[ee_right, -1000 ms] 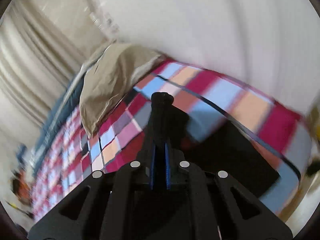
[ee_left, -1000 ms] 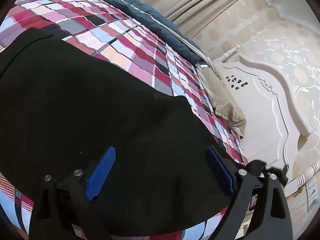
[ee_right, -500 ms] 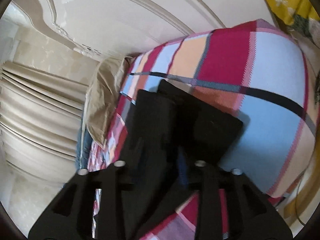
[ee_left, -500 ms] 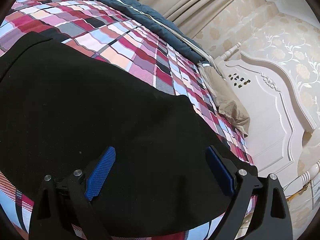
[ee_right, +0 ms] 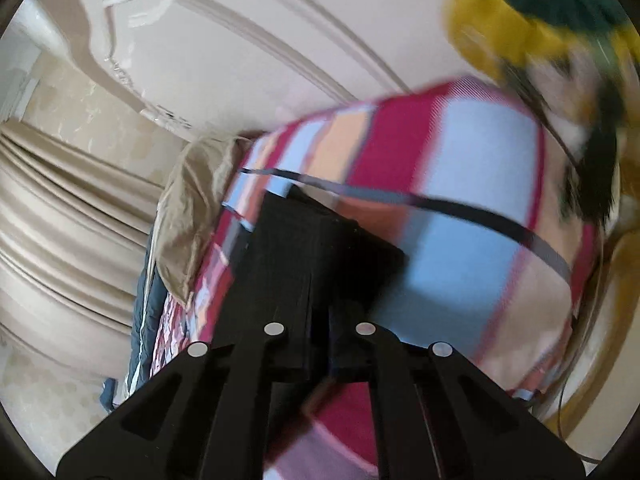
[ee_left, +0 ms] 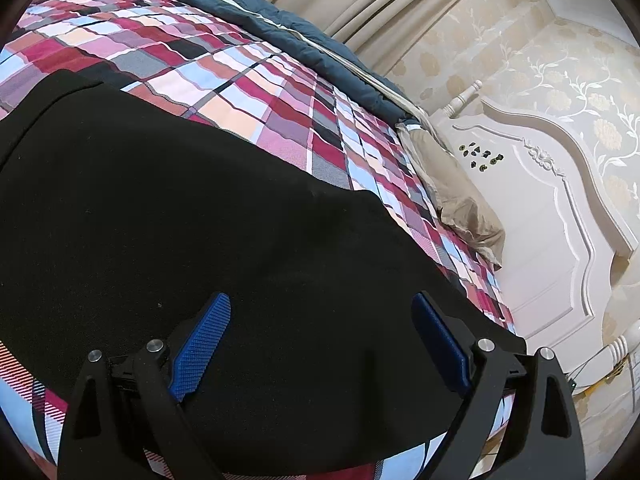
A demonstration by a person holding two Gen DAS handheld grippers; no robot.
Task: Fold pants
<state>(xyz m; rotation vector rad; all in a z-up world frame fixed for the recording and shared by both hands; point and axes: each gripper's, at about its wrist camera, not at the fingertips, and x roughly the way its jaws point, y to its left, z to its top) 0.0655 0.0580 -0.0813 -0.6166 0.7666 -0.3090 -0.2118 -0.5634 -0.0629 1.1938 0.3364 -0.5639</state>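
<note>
Black pants lie spread flat on a plaid bedspread, filling the lower left of the left wrist view. My left gripper hovers just above them, jaws wide open, blue pads showing, holding nothing. In the blurred right wrist view, my right gripper has its fingers close together, shut on a black end of the pants near the bed's corner.
A beige pillow and a dark blue quilt lie along the far side of the bed. A white carved headboard stands at the right. Yellow and green cloth shows beyond the bed corner.
The right gripper has swung round with the pants end in it, its view turning from the pillow toward the headboard and bed corner. The left gripper has stayed open, tilting slightly.
</note>
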